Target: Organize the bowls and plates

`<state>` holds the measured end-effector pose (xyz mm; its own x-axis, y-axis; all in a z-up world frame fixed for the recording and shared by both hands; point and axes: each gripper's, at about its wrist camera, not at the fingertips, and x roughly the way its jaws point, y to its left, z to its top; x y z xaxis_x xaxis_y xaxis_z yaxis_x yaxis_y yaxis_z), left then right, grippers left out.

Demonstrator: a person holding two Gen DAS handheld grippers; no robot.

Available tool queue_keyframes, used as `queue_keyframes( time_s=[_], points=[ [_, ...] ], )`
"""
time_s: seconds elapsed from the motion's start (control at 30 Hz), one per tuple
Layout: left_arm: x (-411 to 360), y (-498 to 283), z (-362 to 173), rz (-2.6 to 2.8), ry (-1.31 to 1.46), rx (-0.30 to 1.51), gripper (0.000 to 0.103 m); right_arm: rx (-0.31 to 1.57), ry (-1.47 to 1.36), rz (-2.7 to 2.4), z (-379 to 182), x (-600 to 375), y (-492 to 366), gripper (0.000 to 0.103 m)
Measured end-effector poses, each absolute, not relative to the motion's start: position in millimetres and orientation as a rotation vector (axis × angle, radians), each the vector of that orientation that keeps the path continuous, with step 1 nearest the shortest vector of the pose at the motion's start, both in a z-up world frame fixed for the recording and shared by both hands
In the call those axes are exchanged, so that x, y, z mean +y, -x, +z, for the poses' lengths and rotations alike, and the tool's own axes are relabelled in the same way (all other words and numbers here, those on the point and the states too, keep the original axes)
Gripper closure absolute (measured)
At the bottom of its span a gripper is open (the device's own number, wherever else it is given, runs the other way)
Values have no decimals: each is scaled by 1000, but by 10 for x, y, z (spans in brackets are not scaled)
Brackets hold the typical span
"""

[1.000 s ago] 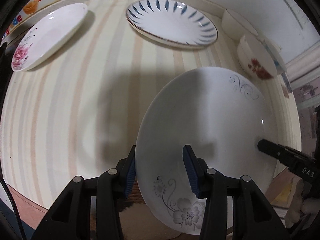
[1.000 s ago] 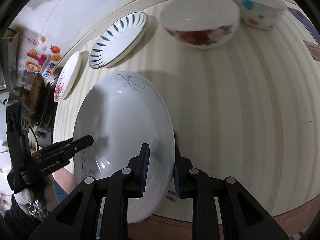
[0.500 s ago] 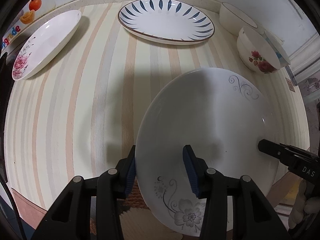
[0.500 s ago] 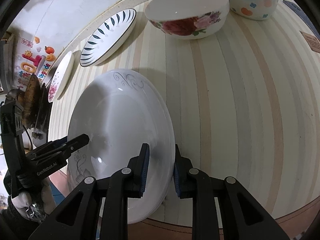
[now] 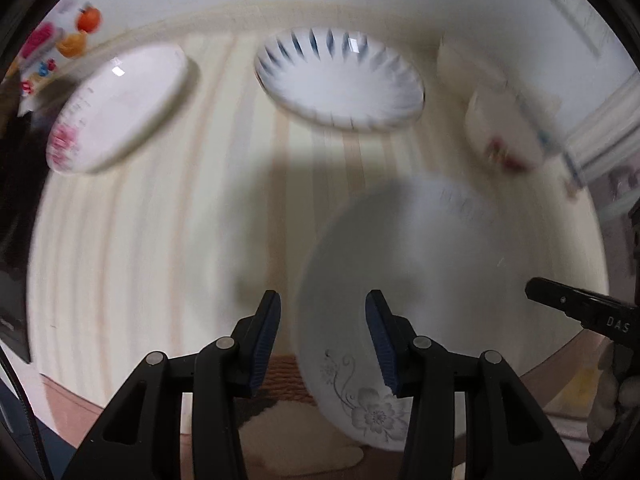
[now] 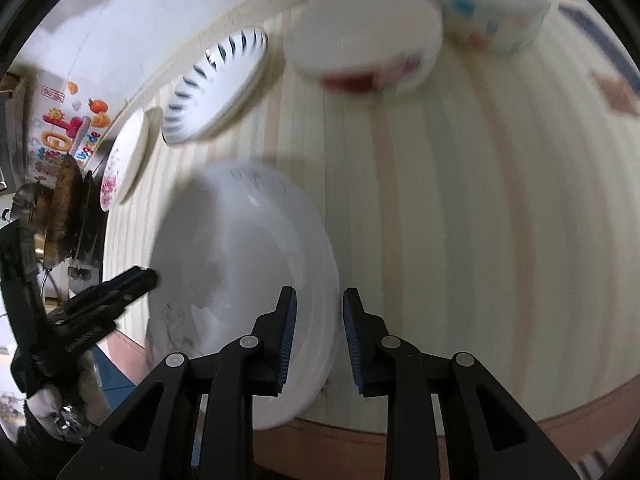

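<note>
A white plate with a grey flower (image 5: 440,264) lies on the striped table (image 5: 160,240) near its front edge. My left gripper (image 5: 324,340) hangs over the plate's left rim. Its jaws straddle the rim, and a gap shows between the left pad and the plate. My right gripper (image 6: 318,336) straddles the right rim of the same plate (image 6: 248,264). Its jaws are opening, and the outer pad stands off the rim. Each gripper's fingertip shows at the edge of the other view. Both views are blurred by motion.
A blue-petal plate (image 5: 340,88) and a pink-flower plate (image 5: 116,108) lie at the back by the wall. A red-rose bowl (image 6: 364,44), a dotted bowl (image 6: 488,12) and a white bowl (image 5: 464,60) stand at the back right. The table's front edge (image 6: 440,424) is close.
Both grippers have risen above the plate. The right jaws have widened off the rim. The left pad, earlier against the rim, now stands apart from it.
</note>
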<state>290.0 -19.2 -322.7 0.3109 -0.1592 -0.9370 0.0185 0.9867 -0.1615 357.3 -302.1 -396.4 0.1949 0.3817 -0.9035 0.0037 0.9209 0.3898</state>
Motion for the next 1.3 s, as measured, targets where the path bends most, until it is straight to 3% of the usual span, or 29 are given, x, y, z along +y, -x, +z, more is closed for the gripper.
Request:
queue_keyframes(
  time_s=[0.07, 0.17, 0.4, 0.8, 0.9, 0.97, 1.03, 1.13, 1.3],
  points=[
    [-38, -2944, -3002, -95, 168, 1204, 61, 1324, -314, 284, -3750, -3010, -3641, 61],
    [271, -3092, -2815, -27, 218, 1162, 60, 1269, -284, 366, -3363, -2739, -3909, 52],
    [1238, -3505, -2940, 207, 332, 1153, 60, 1218, -215, 631, -3140, -1421, -4833, 52],
    [2346, -3973, -3503, 480, 383, 1159, 60, 1316, -106, 749, -4043, 491, -6423, 52],
    [2486, -4062, -3597, 477, 447, 1161, 60, 1319, -103, 735, -4205, 655, -6594, 61],
    [2563, -4147, -3669, 470, 485, 1151, 61, 1332, -108, 738, -4322, 716, -6644, 80],
    [2586, -4165, -3672, 488, 485, 1128, 62, 1341, -107, 744, -4411, 789, -6701, 88],
    [2596, -4148, -3674, 520, 469, 1102, 70, 1310, -97, 756, -4424, 813, -6693, 88],
    [2581, -4062, -3649, 513, 485, 1099, 74, 1316, -86, 771, -4424, 773, -6661, 88]
  ],
)
